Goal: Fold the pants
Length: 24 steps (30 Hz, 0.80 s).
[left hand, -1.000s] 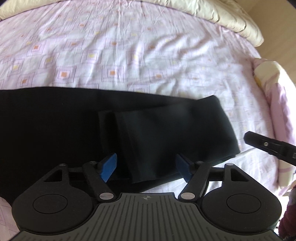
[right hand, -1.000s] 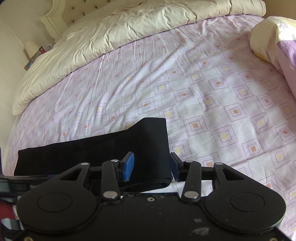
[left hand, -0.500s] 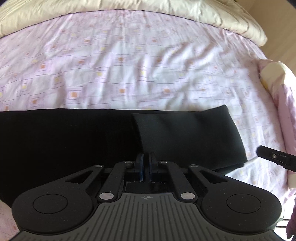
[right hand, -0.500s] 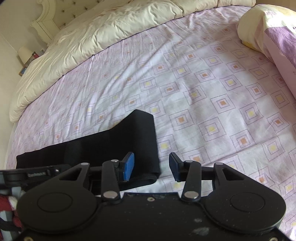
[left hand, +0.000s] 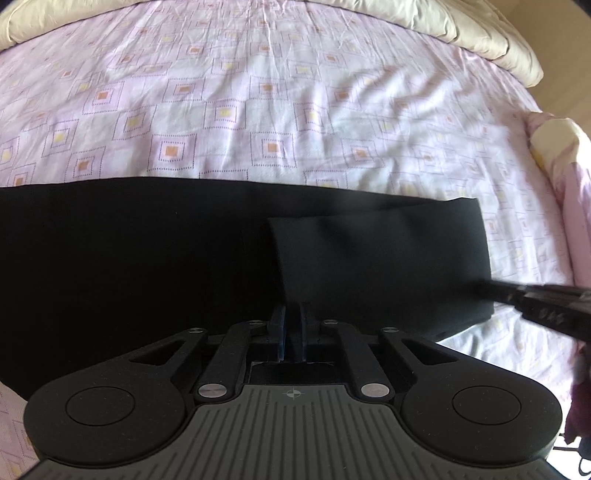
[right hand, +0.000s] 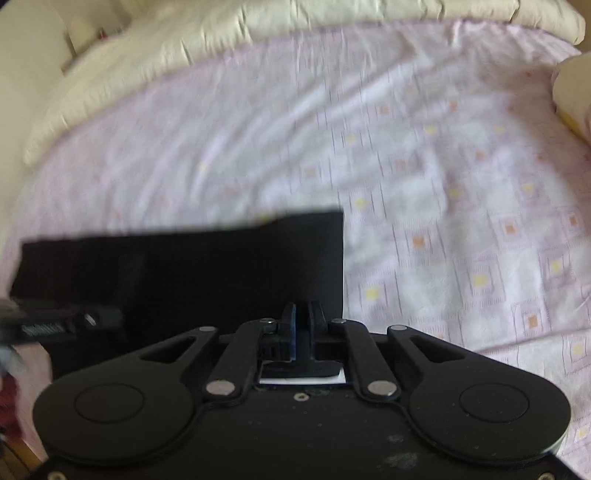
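Black pants (left hand: 147, 266) lie across the near side of a bed, with the right end folded back over itself as a flap (left hand: 376, 266). My left gripper (left hand: 291, 325) is shut on the near edge of that flap at its left corner. In the blurred right wrist view the pants (right hand: 207, 269) end in a straight fold edge. My right gripper (right hand: 303, 325) is shut on the near edge of the pants by that fold. Each gripper shows at the edge of the other's view: the right one (left hand: 539, 306), the left one (right hand: 55, 325).
The bed sheet (left hand: 280, 103) is pink with square prints. A cream duvet (right hand: 258, 40) is bunched along the far side. A pillow (left hand: 561, 155) lies at the right edge. A nightstand with small items (right hand: 85, 33) stands beyond the bed's far left corner.
Both grippers closed: the left one on the flap edge about half a second ago, the right one just now on the fold end. Both views shifted closer over the pants.
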{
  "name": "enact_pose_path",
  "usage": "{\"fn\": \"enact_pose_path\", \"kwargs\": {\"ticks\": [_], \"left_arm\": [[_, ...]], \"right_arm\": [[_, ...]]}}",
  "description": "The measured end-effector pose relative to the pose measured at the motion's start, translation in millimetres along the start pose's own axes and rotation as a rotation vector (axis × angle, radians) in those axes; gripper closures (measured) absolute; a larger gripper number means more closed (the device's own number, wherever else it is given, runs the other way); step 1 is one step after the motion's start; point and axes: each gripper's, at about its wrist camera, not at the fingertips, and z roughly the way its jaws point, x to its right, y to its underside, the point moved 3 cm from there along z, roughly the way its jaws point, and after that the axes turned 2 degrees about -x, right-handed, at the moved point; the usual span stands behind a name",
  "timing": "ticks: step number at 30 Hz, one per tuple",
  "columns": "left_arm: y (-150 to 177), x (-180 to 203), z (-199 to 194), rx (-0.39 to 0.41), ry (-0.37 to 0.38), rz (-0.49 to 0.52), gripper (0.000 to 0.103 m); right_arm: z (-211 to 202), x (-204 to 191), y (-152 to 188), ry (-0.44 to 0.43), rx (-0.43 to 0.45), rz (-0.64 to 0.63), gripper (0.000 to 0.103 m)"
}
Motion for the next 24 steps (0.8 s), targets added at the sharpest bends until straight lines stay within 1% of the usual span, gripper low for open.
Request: {"fn": "enact_pose_path", "kwargs": {"ticks": [1,2,4,5,7,9,11,14,17,19,22,24], "left_arm": [[0.4,-0.3,3.2,-0.008,-0.002,0.006,0.092],[0.3,-0.1,5.2,-0.014,-0.007,0.014,0.092],[-1.1,0.4,1.2,-0.007,-0.005,0.014,0.092],[-2.1,0.3,-5.3,0.012,-0.003,0.005,0.092],[-3.6,0.6,-23.9,0.076,-0.026,-0.002,0.092],[-6.5,1.2,-41.1,0.133,-0.049,0.000,0.092],[-10.9,2.6,-49.9,0.162,-0.039,-0.010,0.092],[-21.2,9.3,-42.4,0.148,-0.024,0.002,0.092],[-29.3,16.8,-21.8,0.110,-0.045,0.035,0.092],[-31.8,16.5,-7.1,0.077,-0.063,0.037,0.092],[-30.6,10.7,10.0,0.027,-0.090,0.027,0.092],[-30.0,5.7,19.6,0.011,-0.105,0.028,0.091]], "right_arm": [[11.2,4.0,6.0,0.030,-0.043,0.008,0.099],[18.7,9.3,10.7,0.039,-0.069,0.033,0.103],[17.1,17.4,14.4,0.011,-0.054,0.099,0.103],[13.7,18.8,14.0,0.002,-0.053,0.115,0.103],[1.8,17.5,12.4,-0.005,-0.032,0.101,0.096],[-13.0,12.3,9.2,-0.008,0.005,0.064,0.096],[-26.0,7.1,3.8,-0.019,0.049,0.037,0.094],[-34.3,0.5,-10.6,-0.026,0.101,0.029,0.092],[-22.9,-3.0,-27.6,-0.024,0.104,0.043,0.091],[-11.6,-4.7,-36.4,-0.007,0.094,0.038,0.091],[7.1,-3.8,-42.0,0.024,0.051,0.038,0.091],[20.0,0.0,-41.9,0.060,0.011,0.030,0.094]]}}
